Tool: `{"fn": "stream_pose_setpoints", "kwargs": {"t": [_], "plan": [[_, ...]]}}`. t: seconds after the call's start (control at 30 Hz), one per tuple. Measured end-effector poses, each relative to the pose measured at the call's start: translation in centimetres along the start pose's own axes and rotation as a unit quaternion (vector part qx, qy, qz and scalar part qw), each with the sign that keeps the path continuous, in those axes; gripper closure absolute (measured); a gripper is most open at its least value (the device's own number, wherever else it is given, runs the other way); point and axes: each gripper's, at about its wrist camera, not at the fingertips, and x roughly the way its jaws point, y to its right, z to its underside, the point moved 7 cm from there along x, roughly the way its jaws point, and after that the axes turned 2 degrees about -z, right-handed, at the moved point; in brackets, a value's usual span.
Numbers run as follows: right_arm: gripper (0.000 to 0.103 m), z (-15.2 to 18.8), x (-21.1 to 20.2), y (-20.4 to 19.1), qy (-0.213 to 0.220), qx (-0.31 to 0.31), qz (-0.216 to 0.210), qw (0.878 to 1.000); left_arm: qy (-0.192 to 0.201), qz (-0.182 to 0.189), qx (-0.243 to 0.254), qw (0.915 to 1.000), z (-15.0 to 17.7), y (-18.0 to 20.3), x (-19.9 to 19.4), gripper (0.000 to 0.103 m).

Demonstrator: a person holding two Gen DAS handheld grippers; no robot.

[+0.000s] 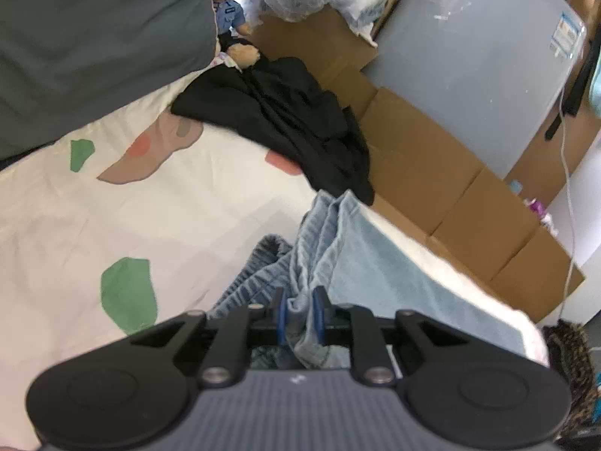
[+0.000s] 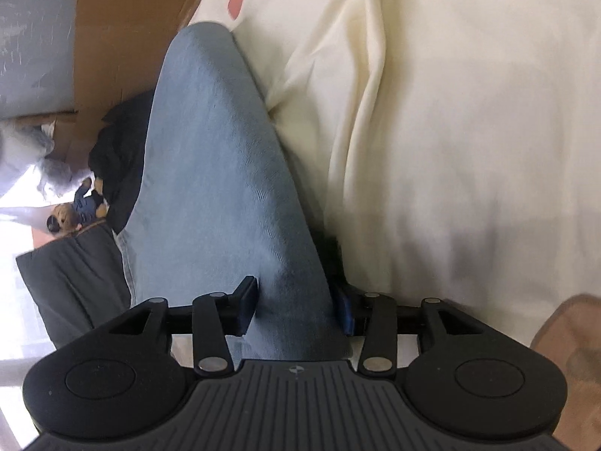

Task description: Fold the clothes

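Note:
Light blue jeans (image 1: 375, 263) lie on a cream bedsheet (image 1: 188, 225) with green and pink patches, near the bed's right edge. In the left wrist view my left gripper (image 1: 299, 306) is shut on a bunched fold of the denim, which is squeezed between its blue pads. In the right wrist view a smooth jeans leg (image 2: 210, 150) runs away from me across the sheet (image 2: 450, 112). My right gripper (image 2: 296, 312) stands open, with the leg lying between its spread jaws.
A crumpled black garment (image 1: 293, 120) lies beyond the jeans, with a teddy bear (image 1: 231, 3) in a blue shirt behind it. A grey cushion (image 1: 94, 37) fills the upper left. Cardboard boxes (image 1: 432, 173) line the bedside, with a white cable (image 1: 567, 188) hanging nearby.

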Motion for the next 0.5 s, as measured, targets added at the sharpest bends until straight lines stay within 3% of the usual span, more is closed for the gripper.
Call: {"fn": "stream_pose_setpoints", "kwargs": {"t": [0.03,0.1,0.17,0.23,0.3,0.5], "plan": [[0.044,0.2,0.1,-0.1,-0.005,-0.002,-0.002,1.0,-0.002,-0.005,0.003,1.0,0.1,0.0,0.1,0.087],[0.042,0.7,0.4,-0.6,-0.022,-0.016,-0.003,1.0,-0.002,-0.005,0.001,1.0,0.1,-0.1,0.1,0.087],[0.052,0.9,0.5,-0.9,-0.022,-0.04,0.014,0.999,-0.002,-0.006,0.0,1.0,0.0,-0.1,0.1,0.087],[0.068,1.1,0.4,-0.9,-0.017,-0.053,0.026,0.998,-0.001,-0.009,0.005,0.9999,0.0,0.0,0.0,0.087],[0.077,1.2,0.0,-0.8,-0.016,-0.052,0.014,0.998,0.001,-0.014,0.013,0.9998,0.0,0.2,-0.1,0.087],[0.085,1.6,-0.7,-1.4,-0.002,-0.066,0.002,0.998,0.001,-0.026,0.013,0.9996,0.0,0.3,-0.2,0.087]]}}
